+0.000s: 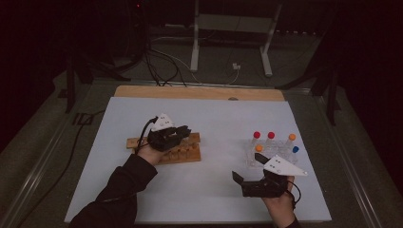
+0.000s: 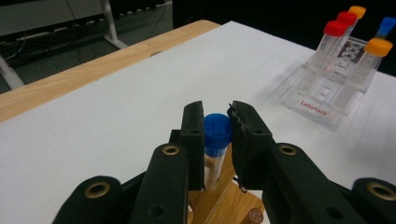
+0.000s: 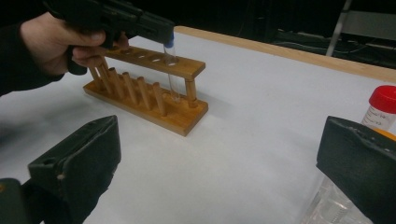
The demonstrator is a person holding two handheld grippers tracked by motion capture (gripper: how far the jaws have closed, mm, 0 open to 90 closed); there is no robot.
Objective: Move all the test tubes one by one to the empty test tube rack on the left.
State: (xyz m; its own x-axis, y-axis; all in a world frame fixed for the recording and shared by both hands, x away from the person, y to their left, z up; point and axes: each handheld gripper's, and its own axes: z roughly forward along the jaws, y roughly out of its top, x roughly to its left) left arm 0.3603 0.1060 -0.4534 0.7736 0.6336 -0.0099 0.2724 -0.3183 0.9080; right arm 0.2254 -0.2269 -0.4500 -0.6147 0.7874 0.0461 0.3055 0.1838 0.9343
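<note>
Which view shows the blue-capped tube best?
Left gripper view: the blue-capped tube sits close up between the left gripper jaws. Right gripper view shows it from the side, in the wooden rack. High view hides it.

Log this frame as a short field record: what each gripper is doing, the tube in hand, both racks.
left gripper: shut on blue-capped clear tube
tube position: upright in an end hole of the wooden rack
right gripper: open, holding nothing
clear plastic rack: two red-capped, two orange-capped, one blue-capped tube
surface: white table sheet
</note>
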